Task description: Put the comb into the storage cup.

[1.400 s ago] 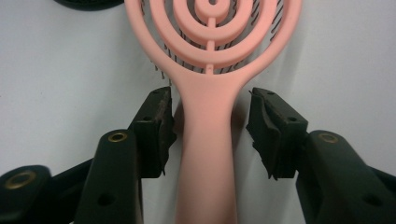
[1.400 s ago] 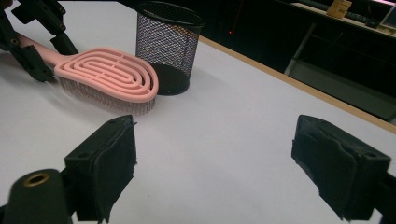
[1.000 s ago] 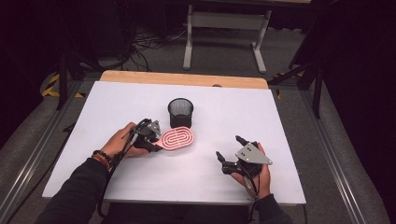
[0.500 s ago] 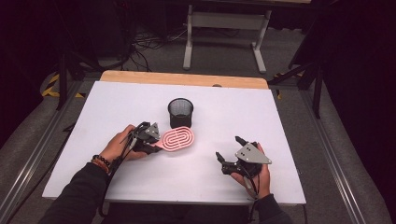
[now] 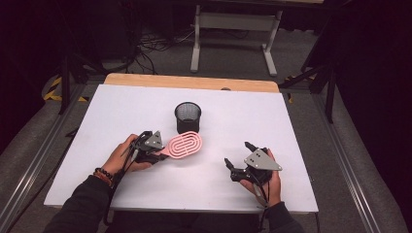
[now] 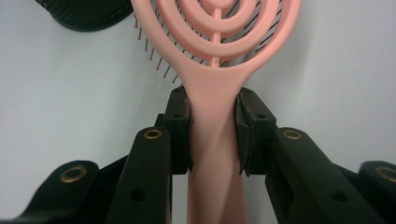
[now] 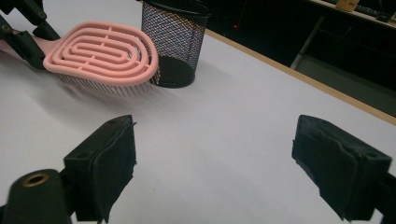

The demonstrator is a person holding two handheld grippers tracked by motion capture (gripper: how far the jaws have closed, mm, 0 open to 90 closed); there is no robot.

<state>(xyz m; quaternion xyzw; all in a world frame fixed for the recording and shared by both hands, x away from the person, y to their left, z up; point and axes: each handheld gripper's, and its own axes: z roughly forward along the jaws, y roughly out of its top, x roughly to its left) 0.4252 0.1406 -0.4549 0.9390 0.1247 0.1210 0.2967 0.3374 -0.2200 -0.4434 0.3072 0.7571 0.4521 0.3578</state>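
Brush (image 5: 184,145) shifted slightly | handle end cut off | left tool (image 6: 214,135) clamped

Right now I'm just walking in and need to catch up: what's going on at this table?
A person works two handheld grippers at a white table. The left gripper has its jaws shut on the handle of a pink hairbrush, bristles down, beside a black mesh cup. The right gripper waits apart, jaws open and holding nothing.

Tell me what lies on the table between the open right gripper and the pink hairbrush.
Nothing: in the right gripper view, only bare white table stretches from the right gripper to the pink plastic vented hairbrush. The black mesh cup stands just beyond the brush head.
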